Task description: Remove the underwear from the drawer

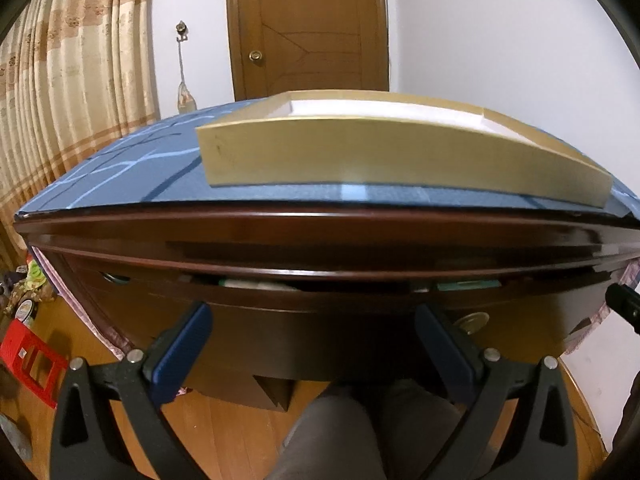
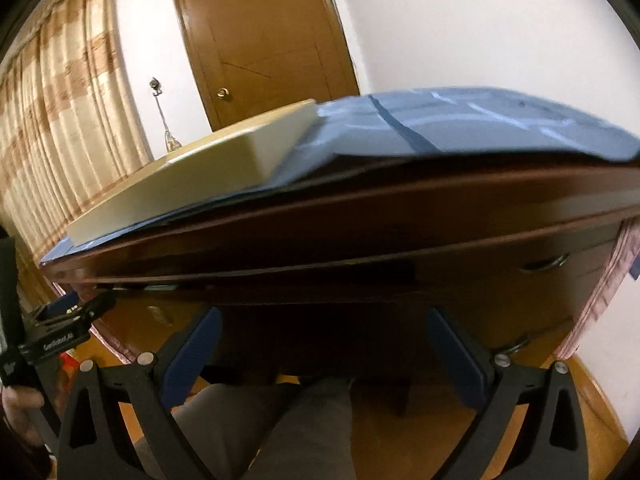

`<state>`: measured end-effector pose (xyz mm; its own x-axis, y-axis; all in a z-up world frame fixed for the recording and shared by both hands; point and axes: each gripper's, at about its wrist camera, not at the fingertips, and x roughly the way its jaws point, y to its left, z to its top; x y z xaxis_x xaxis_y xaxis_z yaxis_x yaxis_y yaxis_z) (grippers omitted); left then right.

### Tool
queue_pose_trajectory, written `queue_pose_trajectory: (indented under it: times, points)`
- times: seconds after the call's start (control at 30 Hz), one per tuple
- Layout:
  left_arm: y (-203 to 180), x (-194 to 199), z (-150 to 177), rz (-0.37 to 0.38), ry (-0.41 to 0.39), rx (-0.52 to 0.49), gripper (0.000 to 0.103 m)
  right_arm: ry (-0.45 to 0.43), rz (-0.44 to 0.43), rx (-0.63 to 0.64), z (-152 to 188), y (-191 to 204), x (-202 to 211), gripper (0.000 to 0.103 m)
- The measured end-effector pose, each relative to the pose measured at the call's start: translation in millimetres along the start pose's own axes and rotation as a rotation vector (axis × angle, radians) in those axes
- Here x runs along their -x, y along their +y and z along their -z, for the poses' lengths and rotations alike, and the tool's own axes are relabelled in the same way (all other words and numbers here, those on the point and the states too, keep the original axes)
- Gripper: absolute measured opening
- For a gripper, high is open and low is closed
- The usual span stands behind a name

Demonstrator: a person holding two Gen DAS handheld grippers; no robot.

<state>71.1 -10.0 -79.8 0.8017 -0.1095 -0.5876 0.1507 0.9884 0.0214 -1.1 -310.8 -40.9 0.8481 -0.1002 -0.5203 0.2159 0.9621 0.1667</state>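
Left wrist view looks straight at the front of a dark wooden dresser (image 1: pixel 320 320), and the left hand-held gripper (image 1: pixel 312 320) hangs before it with its blue-padded fingers (image 1: pixel 180 352) spread wide, nothing between them. Just above them the top drawer (image 1: pixel 304 300) stands ajar by a narrow slit — through it show pale and teal scraps of cloth (image 1: pixel 260 283), though I cannot tell whether any of that is the underwear. A round metal pull (image 1: pixel 472 322) sits on the drawer front just right of the right-hand finger.

On top, a blue cloth with pale lines (image 1: pixel 120 168) covers the dresser, and a shallow yellowish tray with a white inside (image 1: pixel 360 152) rests on it. Behind stand a brown door (image 1: pixel 308 28) and a beige patterned curtain (image 1: pixel 72 80). A red plastic crate (image 1: pixel 32 364) sits on the wooden floor at the left, and a grey trouser leg (image 1: pixel 332 432) of the person shows below.

Right wrist view is tilted and blurred — the right hand-held gripper (image 2: pixel 324 344) is likewise spread, empty, close before the dark drawer front. At its left edge a hand (image 2: pixel 20 408) grips the body of the other tool.
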Motion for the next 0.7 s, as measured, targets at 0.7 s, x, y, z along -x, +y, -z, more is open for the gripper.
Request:
queue_pose_trajectory:
  times: [0.7]
  points:
    - [-10.5, -14.1, -0.7, -0.017, -0.028, 0.026, 0.101, 0.034, -0.164, 0.069, -11.2, -28.4, -47.6, 0.102]
